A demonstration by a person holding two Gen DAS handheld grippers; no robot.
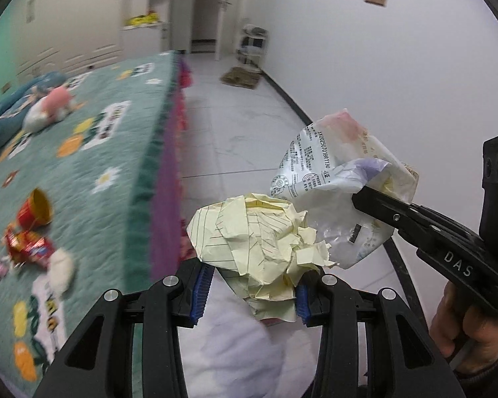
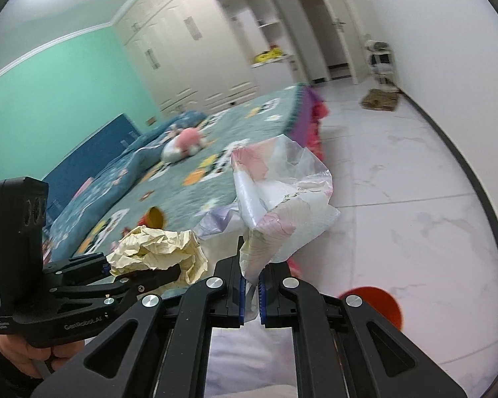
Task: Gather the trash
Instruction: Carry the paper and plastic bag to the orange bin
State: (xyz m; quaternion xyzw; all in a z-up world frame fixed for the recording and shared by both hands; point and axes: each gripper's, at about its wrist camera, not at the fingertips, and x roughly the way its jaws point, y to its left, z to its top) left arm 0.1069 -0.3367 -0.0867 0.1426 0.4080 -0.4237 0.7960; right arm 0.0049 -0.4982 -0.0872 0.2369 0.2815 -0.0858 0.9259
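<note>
My left gripper (image 1: 252,295) is shut on a crumpled ball of yellow lined paper (image 1: 259,242), held in the air beside the bed; it also shows in the right wrist view (image 2: 159,252). My right gripper (image 2: 251,295) is shut on a crumpled white plastic wrapper (image 2: 282,199) with pink print, just right of the paper; it also shows in the left wrist view (image 1: 332,179). More trash lies on the green bedspread (image 1: 116,172): a red and yellow paper cup (image 1: 36,212), a red snack wrapper (image 1: 26,245) and a white tissue wad (image 1: 61,270).
A pink and white plush toy (image 1: 49,109) and a blue quilt (image 2: 123,162) lie further up the bed. White tiled floor (image 1: 235,139) runs right of the bed to a white wall. A red round object (image 2: 378,305) sits low on the floor. A brown mat (image 1: 239,78) lies by the door.
</note>
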